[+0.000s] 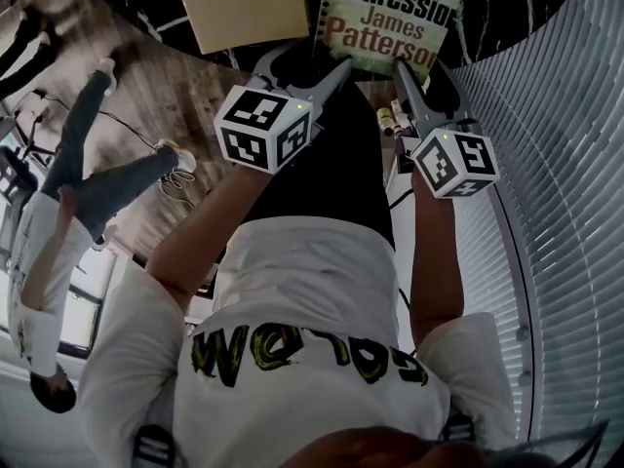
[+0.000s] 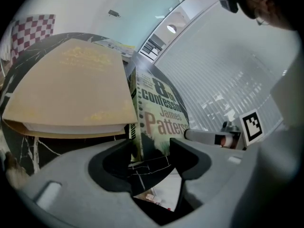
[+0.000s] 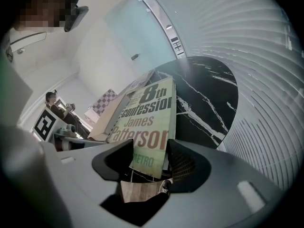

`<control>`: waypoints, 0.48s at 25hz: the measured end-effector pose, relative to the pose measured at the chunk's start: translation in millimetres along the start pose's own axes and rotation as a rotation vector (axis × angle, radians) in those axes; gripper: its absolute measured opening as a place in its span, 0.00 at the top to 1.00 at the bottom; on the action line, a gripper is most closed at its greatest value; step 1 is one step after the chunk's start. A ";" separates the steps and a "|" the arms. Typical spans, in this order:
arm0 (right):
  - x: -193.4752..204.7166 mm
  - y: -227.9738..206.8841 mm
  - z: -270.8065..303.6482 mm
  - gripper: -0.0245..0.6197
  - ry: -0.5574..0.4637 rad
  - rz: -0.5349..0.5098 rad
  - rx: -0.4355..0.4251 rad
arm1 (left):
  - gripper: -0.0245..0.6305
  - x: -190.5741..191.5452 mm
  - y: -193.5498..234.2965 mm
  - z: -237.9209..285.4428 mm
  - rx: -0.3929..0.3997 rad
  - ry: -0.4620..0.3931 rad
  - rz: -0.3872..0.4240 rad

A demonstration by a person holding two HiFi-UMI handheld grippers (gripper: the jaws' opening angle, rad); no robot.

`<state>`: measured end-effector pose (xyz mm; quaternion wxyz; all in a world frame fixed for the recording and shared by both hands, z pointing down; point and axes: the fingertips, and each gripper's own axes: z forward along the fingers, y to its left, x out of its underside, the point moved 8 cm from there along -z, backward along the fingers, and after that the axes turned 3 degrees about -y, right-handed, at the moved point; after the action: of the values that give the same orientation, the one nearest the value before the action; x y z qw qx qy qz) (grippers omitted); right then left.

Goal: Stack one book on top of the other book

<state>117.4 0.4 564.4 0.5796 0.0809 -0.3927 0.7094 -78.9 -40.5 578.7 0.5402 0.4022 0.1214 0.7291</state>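
Two books lie side by side on the black marble table (image 1: 507, 8). The green paperback (image 1: 390, 18) (image 2: 161, 113) (image 3: 147, 122) lies on the right, the plain tan book (image 1: 239, 3) (image 2: 71, 89) (image 3: 103, 122) to its left. My left gripper (image 1: 312, 61) (image 2: 151, 148) is open, its jaws wide around the paperback's near left corner at the spine. The right gripper (image 1: 419, 71) (image 3: 148, 151) also stands open, with the paperback's near right end between its jaws. The book's edge lies close to the right pad; I see no firm press.
The round table's near edge runs just under both grippers, with wood floor (image 1: 166, 96) below. White blinds (image 1: 565, 164) close off the right side. Another person (image 1: 88, 183) stands on the floor at left. A checkered board (image 2: 31, 32) stands beyond the tan book.
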 end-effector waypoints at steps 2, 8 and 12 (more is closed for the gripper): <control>-0.4 0.5 -0.6 0.60 0.002 -0.004 0.003 | 0.57 0.2 -0.5 -0.2 -0.002 0.002 0.000; -5.6 3.3 -6.1 0.60 -0.002 -0.004 0.023 | 0.57 -4.4 -5.7 -1.4 0.006 0.004 -0.002; -8.2 8.1 -10.0 0.60 -0.007 -0.005 0.035 | 0.57 -5.6 -7.8 -4.7 0.016 0.004 -0.003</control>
<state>116.1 0.6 549.2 0.5785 0.0948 -0.3820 0.7144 -76.4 -41.3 568.3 0.5379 0.4047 0.1291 0.7281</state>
